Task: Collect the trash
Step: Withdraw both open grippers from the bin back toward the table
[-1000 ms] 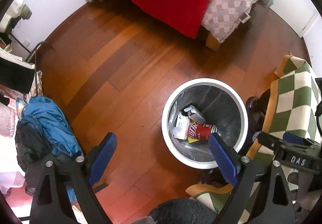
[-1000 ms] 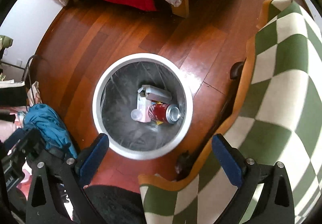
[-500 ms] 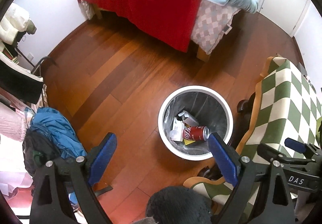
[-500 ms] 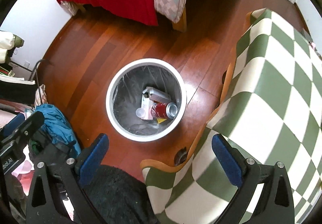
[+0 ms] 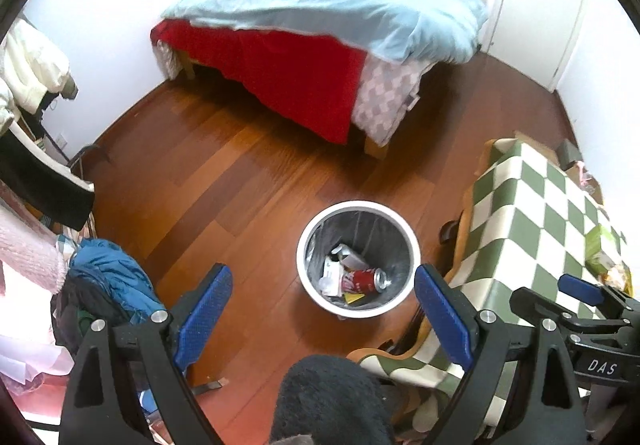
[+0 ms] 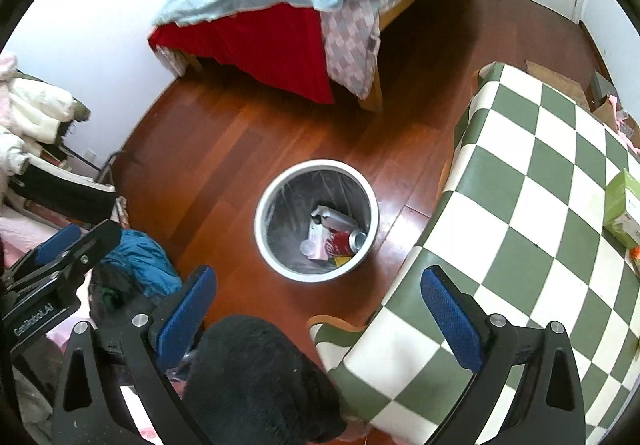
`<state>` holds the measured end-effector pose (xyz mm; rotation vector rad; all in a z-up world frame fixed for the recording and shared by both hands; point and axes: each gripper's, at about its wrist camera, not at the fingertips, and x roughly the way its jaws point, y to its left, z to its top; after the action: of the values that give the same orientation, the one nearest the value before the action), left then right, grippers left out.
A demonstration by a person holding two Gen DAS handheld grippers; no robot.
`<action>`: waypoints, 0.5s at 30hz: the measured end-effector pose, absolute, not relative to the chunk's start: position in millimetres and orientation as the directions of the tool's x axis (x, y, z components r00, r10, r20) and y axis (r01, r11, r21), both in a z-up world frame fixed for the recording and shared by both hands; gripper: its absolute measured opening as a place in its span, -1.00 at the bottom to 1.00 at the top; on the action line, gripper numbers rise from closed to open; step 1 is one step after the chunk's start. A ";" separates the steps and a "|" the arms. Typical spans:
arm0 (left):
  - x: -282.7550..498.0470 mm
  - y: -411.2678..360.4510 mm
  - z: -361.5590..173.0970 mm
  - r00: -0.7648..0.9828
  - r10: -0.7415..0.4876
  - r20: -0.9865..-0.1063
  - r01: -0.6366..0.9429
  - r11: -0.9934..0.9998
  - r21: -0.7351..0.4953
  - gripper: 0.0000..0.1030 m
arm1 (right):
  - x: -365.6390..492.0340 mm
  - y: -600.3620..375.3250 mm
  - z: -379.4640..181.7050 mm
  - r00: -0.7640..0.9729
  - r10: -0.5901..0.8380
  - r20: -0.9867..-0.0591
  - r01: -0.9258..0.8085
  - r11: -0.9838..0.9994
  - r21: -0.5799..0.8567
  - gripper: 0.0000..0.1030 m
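A white-rimmed trash bin [image 5: 308, 237] [image 6: 264, 205] with a clear liner stands on the wooden floor. Inside it lie a red soda can [image 5: 362, 280] [image 6: 346, 241], a grey bottle [image 5: 348, 255] [image 6: 334, 219] and scraps of white paper. High above the floor, my left gripper [image 5: 324, 311] is open and holds nothing. My right gripper [image 6: 318, 311] is also open and empty, over the edge of the checkered table [image 6: 520, 213]. In the left wrist view the right gripper [image 5: 576, 305] shows at the right edge. A green box [image 6: 622, 207] [image 5: 600, 249] lies on the table.
A bed [image 5: 304, 45] [image 6: 288, 5] with light blue duvet and red sheet stands by the far wall. Blue clothing [image 5: 108, 277] [image 6: 140, 257] is piled at the left beside a chair with garments. A dark fuzzy object [image 5: 332, 401] [image 6: 256, 377] sits right below the grippers.
Both grippers have risen and drawn back from the bin, which now looks smaller and farther below. More of the bed and the table has come into view. Both stay open.
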<state>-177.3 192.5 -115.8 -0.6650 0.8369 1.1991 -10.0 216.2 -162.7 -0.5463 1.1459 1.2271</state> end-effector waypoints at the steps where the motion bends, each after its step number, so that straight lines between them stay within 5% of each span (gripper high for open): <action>1: -176.2 188.5 -111.0 0.145 0.530 -0.835 -0.968 0.250 -0.009 0.80 | -10.5 211.4 -158.9 -0.084 0.454 -0.887 -0.920 0.307 0.244 1.00; 15: -86.8 147.4 -75.8 0.263 0.552 -0.791 -0.922 0.385 -0.037 0.80 | 82.0 110.4 -108.8 -0.098 0.588 -0.803 -0.800 0.433 0.415 1.00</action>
<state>-86.8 147.4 -75.8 -0.5640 0.7815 1.0715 82.0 110.4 -108.8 -0.2281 1.1859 1.1813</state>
